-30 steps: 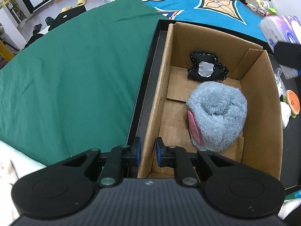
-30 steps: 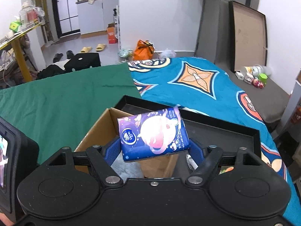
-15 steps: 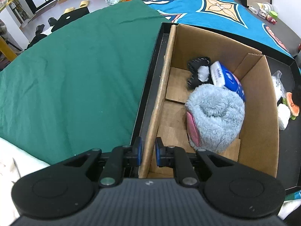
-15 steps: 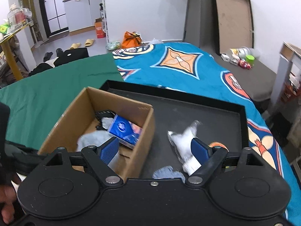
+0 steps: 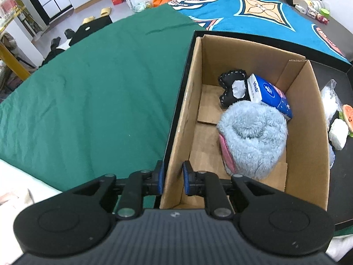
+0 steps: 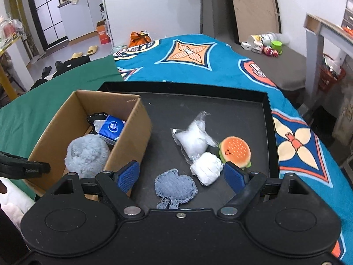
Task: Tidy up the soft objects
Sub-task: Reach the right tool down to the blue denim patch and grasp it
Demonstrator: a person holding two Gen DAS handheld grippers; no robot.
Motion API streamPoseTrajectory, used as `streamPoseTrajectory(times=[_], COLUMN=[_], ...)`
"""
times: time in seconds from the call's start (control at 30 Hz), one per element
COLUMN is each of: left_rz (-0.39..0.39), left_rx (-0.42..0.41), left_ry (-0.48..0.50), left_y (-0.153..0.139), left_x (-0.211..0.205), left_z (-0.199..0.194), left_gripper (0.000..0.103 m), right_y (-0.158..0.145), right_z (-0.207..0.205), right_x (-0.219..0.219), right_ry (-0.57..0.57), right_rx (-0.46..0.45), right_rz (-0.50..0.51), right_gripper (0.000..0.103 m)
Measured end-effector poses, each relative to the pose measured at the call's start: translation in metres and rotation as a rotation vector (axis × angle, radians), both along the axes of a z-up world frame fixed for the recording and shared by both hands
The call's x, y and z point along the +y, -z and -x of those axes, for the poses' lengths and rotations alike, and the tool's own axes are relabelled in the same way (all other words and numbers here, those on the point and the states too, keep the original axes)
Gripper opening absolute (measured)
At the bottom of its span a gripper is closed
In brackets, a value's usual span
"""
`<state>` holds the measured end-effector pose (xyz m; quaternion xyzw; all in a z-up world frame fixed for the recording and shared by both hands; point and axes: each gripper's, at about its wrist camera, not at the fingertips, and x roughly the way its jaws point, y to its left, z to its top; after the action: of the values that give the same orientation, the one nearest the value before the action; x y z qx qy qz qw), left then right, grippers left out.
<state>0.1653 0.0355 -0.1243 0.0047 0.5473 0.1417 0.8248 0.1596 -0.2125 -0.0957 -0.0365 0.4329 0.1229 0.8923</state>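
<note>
- Four soft items left on the black tray, to the right of the cardboard box: white roll, clear stuffing bag, burger plush, denim patch.
- Three already in the box: fluffy blue plush near, tissue pack and black plush far.
- Right gripper empty, fingers spread wide, aimed down at the tray.
- White roll just beyond the right finger; denim patch nearer, between the fingers and slightly left.
- Roll's long axis slanted, running from far-left to near-right; probably needs a slight wrist roll to close across the short side.
- Left gripper nearly closed, fingers straddling the box's near-left wall, seemingly steadying it; whether actually clamped cannot be told.
- Right hand clearly nearer to every remaining item; left well apart, beyond the box.
</note>
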Motion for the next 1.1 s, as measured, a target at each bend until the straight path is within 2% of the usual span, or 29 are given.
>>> streamPoseTrajectory(times=[0.2,0.3,0.37,0.53,0.87,1.1], left_rz=[-0.035,-0.052,-0.076,-0.115,-0.157,-0.175], left_rx=[0.001,0.003,0.001,-0.001,0.034,0.051], left_ry=[0.015,0.033,0.044,0.073,0.091,0.095], left_y=[-0.001,0.0,-0.001,0.0,0.006,0.009], left_x=[-0.006,-0.011,-0.014,-0.022,-0.033,-0.036], left_z=[0.0,0.0,0.0,-0.001,-0.007,-0.009], left_gripper=[0.02,0.028,0.037,0.045,0.048,0.048], right_y=[0.016,0.026,0.031,0.045,0.069,0.08], right_z=[0.001,0.001,0.002,0.0,-0.014,-0.027], right_x=[-0.013,-0.019,-0.022,-0.029,-0.03,-0.02], right_ry=[0.025,0.038,0.048,0.071,0.09,0.086], right_rx=[0.043,0.073,0.085,0.124,0.188,0.207], right_rz=[-0.043,-0.069,-0.079,-0.117,-0.168,-0.156], right_gripper=[0.079,0.075,0.073,0.068,0.068,0.069])
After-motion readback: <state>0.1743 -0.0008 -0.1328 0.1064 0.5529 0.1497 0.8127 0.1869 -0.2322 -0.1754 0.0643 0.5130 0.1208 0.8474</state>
